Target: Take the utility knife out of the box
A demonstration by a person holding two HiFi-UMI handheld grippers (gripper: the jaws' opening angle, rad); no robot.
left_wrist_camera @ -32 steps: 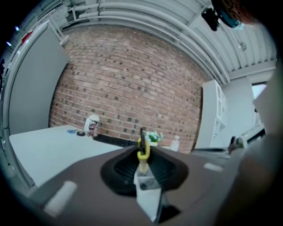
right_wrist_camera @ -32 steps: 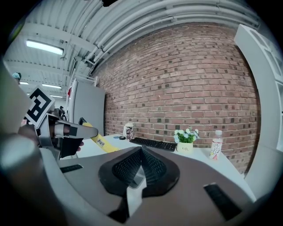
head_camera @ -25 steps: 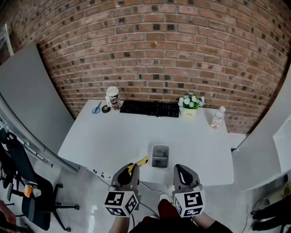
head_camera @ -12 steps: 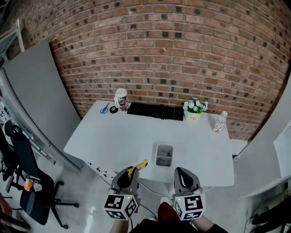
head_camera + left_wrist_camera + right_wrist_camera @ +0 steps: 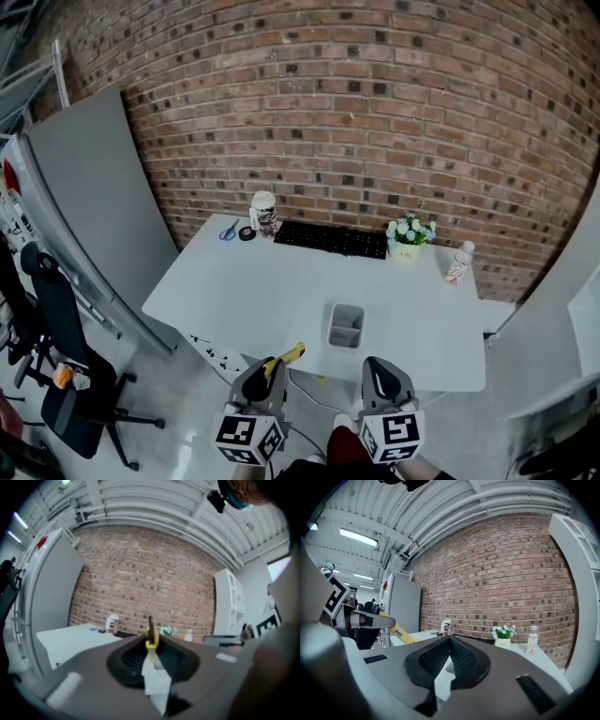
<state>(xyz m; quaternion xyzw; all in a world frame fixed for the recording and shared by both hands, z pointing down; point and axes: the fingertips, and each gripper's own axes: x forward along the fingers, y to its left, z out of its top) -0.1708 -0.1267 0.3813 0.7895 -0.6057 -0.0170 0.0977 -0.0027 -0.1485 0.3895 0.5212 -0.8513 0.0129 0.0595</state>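
My left gripper (image 5: pixel 268 371) is shut on a yellow utility knife (image 5: pixel 290 355), which sticks out forward past its jaws, off the table's near edge. In the left gripper view the knife (image 5: pixel 151 633) stands edge-on between the black pads. The right gripper view shows it from the side (image 5: pixel 400 633). The small grey box (image 5: pixel 346 325) stands on the white table (image 5: pixel 253 291) ahead of both grippers. My right gripper (image 5: pixel 379 372) hangs beside the left one, shut and holding nothing; its pads (image 5: pixel 459 654) meet at the tip.
At the table's back edge are a black keyboard (image 5: pixel 331 239), a flower pot (image 5: pixel 407 240), a bottle (image 5: pixel 457 263), a cup (image 5: pixel 263 214), blue scissors (image 5: pixel 228 231) and a tape roll (image 5: pixel 246 233). A grey panel (image 5: pixel 94 187) and an office chair (image 5: pixel 56 347) stand at the left.
Both grippers have drawn back from the table toward the person, the knife still in the left one. The table and box now lie farther ahead.
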